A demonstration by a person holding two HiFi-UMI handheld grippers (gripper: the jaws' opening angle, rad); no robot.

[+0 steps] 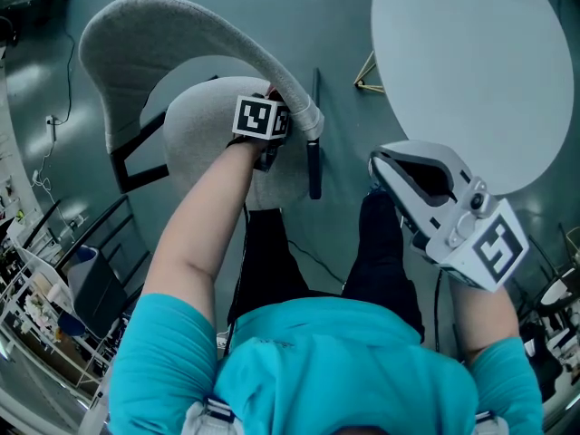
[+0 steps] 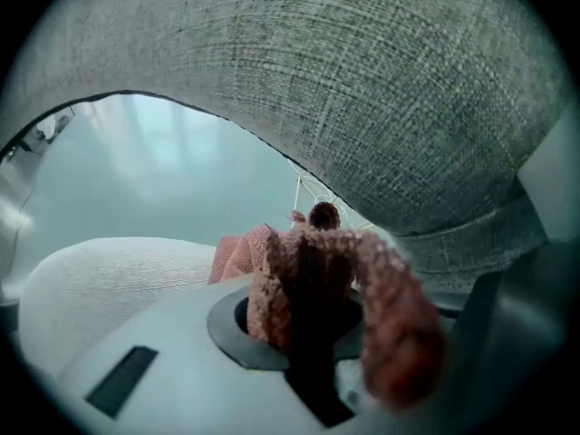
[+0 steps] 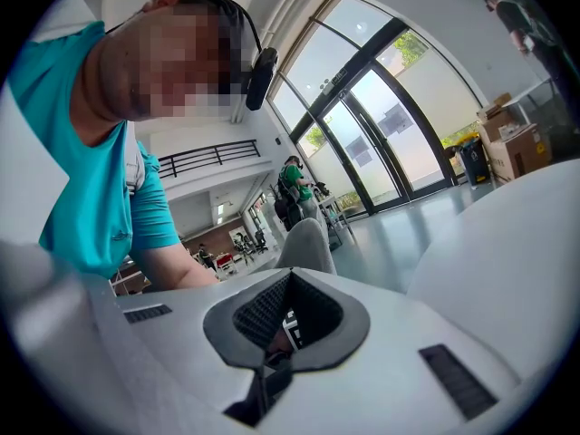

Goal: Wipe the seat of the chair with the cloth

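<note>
The grey fabric chair fills the upper left of the head view, its pale seat (image 1: pixel 201 139) under a curved backrest (image 1: pixel 154 30). My left gripper (image 1: pixel 272 107) reaches over the seat's right side, tucked against the backrest's end, its tips mostly hidden by its marker cube. In the left gripper view this gripper (image 2: pixel 313 284) is shut on a bunched pink knitted cloth (image 2: pixel 272 284), with the backrest (image 2: pixel 381 98) arching close above and the seat (image 2: pixel 100 279) low at left. My right gripper (image 1: pixel 385 166) is held away from the chair above the person's knee; its jaws (image 3: pixel 288 315) are shut and empty.
A round white table (image 1: pixel 471 62) takes up the upper right, close to the right gripper. A black chair leg (image 1: pixel 314 166) stands between chair and table. A thin wire frame (image 1: pixel 366 72) lies on the teal floor. Racks and clutter (image 1: pixel 45 279) line the left edge.
</note>
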